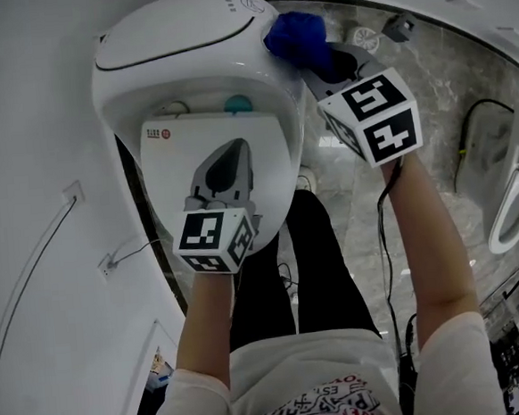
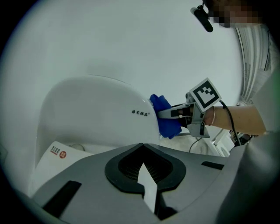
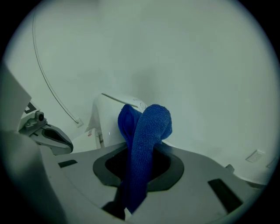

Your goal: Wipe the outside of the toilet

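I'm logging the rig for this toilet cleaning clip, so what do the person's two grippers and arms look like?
Both the left gripper and the right gripper have grey, tapering plastic jaws with dark inner pads, and each carries a white cube with black square markers. A black cable runs from the right one down beside the forearm. The person wears a white short-sleeved top.

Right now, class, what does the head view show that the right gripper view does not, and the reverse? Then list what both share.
Head view only: the person's legs, the floor, a second toilet at the right edge. Right gripper view only: the right gripper seen close, its jaws shut on the cloth. Both: the toilet, the cloth, the left gripper.
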Available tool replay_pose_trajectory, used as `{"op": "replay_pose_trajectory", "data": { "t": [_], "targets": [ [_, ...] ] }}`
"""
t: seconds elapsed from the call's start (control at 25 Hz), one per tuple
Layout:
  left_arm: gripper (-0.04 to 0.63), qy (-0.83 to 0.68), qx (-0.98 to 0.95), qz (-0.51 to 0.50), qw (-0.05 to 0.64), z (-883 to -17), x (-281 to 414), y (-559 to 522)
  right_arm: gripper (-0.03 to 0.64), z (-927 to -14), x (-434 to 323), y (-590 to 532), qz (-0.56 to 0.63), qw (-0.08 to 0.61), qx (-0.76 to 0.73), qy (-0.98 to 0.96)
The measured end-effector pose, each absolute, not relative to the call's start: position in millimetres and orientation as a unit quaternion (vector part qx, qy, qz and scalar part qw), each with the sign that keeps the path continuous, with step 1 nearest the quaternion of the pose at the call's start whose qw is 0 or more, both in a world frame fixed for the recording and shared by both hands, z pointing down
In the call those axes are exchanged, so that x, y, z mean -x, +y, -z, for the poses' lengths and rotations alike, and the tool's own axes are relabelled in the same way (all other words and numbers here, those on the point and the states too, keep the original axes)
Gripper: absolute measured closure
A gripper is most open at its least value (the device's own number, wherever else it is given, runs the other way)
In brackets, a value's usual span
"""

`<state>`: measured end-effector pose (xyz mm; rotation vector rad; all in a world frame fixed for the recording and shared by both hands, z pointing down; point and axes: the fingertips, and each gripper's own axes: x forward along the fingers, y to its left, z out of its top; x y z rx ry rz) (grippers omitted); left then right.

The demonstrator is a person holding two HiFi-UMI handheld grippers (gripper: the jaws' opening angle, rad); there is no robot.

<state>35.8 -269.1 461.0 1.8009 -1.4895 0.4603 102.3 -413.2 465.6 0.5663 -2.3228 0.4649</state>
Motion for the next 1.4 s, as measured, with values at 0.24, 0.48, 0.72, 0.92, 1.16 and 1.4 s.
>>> {"op": "replay_pose_trajectory", "data": {
  "t": [0.24, 0.48, 0.72, 0.92, 1.16, 1.4],
  "targets": [
    [0.589, -0.557, -0.713, -0.192, 0.380, -486, -44, -258, 0.541, -499, -114, -389, -0.188, 0.336, -0.211, -0.899],
    [0.589, -0.532, -0.735, -0.204, 0.368, -500, -67, -257, 0.541, -538, -132, -353, -0.226, 0.341, -0.215, -0.887],
    [0.589, -0.513, -0.745, -0.218, 0.367, -510, -80, -242, 0.541, -578, -146, -311, -0.257, 0.363, -0.202, -0.872],
    [0.589, -0.491, -0.759, -0.222, 0.366, -519, -91, -222, 0.541, -608, -153, -275, -0.278, 0.378, -0.192, -0.862],
    [0.589, -0.464, -0.789, -0.234, 0.329, -515, -104, -216, 0.541, -637, -163, -228, -0.309, 0.376, -0.204, -0.849],
    [0.589, -0.441, -0.805, -0.236, 0.321, -519, -110, -188, 0.541, -655, -167, -167, -0.338, 0.382, -0.216, -0.833]
  ]
}}
